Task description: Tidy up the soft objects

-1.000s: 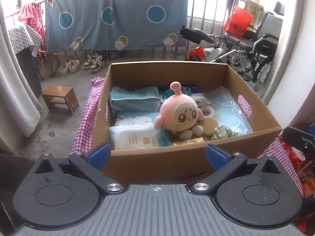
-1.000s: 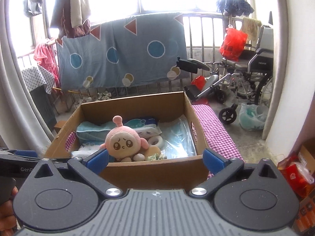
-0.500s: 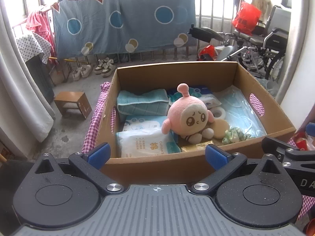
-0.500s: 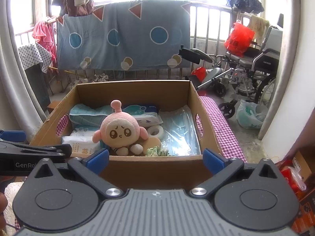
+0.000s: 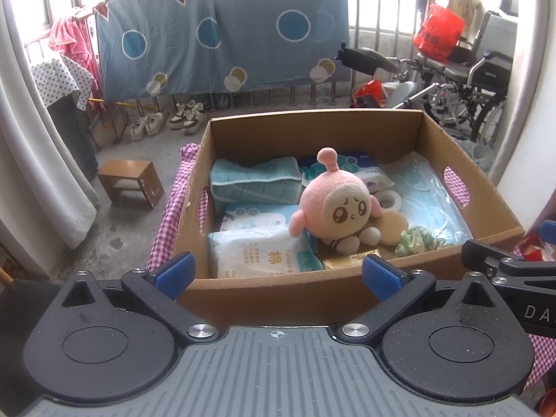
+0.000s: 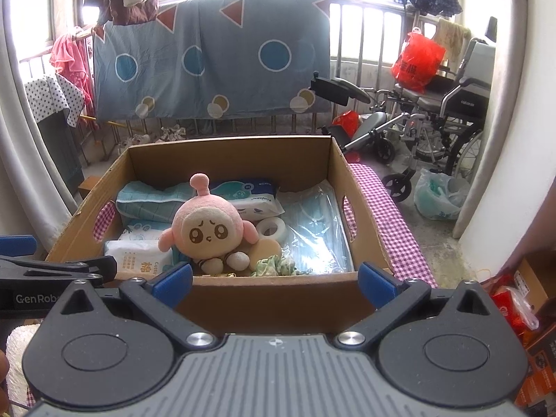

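A cardboard box (image 5: 312, 128) (image 6: 229, 154) sits on a pink checked cloth. Inside it a pink plush doll (image 5: 335, 205) (image 6: 206, 226) sits upright amid a folded teal towel (image 5: 255, 182) (image 6: 149, 201), white tissue packs (image 5: 257, 253) (image 6: 139, 257), a tape roll (image 5: 389, 198) (image 6: 272, 226), a bag of blue masks (image 5: 427, 191) (image 6: 312, 222) and a green scrunchie (image 5: 413, 241) (image 6: 274, 266). My left gripper (image 5: 278, 274) hangs open before the box's near wall, holding nothing. My right gripper (image 6: 274, 279) is open too, likewise in front of the near wall.
A blue sheet (image 5: 222, 41) hangs on the railing behind. A small wooden stool (image 5: 130, 180) and shoes (image 5: 166, 123) are on the floor at left, a wheelchair (image 6: 444, 111) at right. Red packets (image 6: 510, 305) lie at the right edge.
Both grippers have risen and pulled back slightly, so more of the box's inside shows. Nothing in the box has moved, and both stay open.
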